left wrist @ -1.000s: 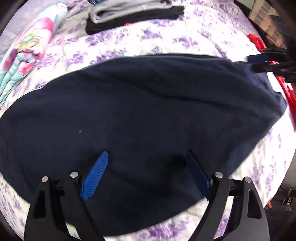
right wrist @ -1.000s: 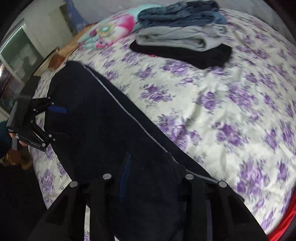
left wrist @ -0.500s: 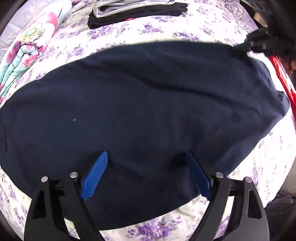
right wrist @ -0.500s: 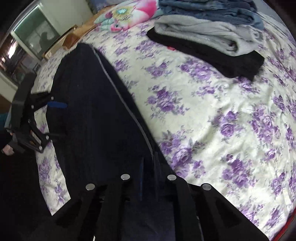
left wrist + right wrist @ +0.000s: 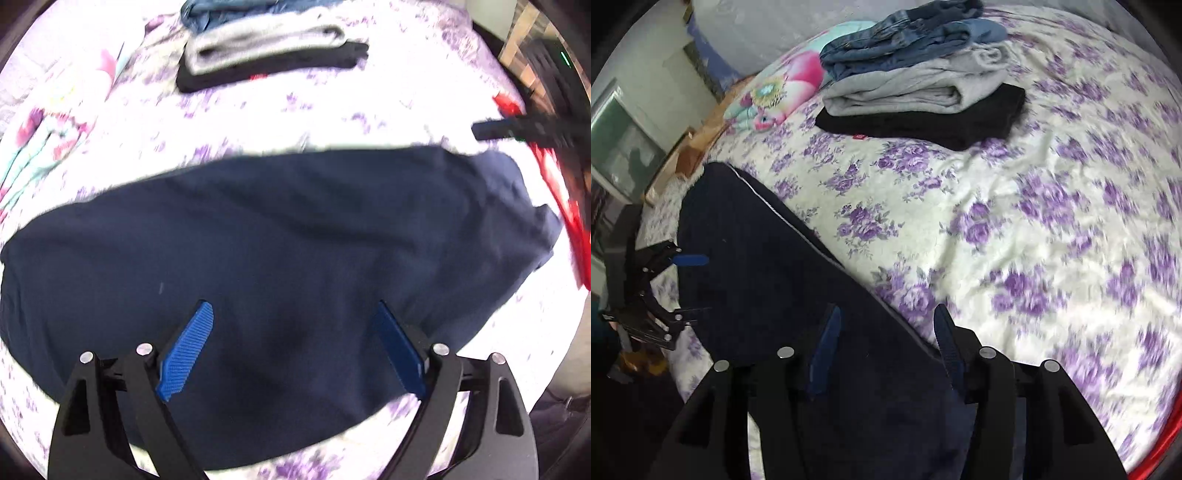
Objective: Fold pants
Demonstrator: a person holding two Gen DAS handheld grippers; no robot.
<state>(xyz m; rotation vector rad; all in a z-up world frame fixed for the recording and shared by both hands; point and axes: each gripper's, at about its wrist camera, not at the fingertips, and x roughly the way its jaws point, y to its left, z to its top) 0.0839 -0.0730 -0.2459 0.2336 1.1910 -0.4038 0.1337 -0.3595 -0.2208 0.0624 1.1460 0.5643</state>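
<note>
Both views checked. Left wrist: my left gripper (image 5: 295, 347) hangs spread apart over navy pants (image 5: 277, 258) lying flat on the floral bedspread (image 5: 332, 110). Right wrist: my right gripper (image 5: 886, 343) also gapes, above the pants' edge.

Navy pants (image 5: 295, 258) lie folded lengthwise, flat across the floral bedspread (image 5: 332, 122).
</note>
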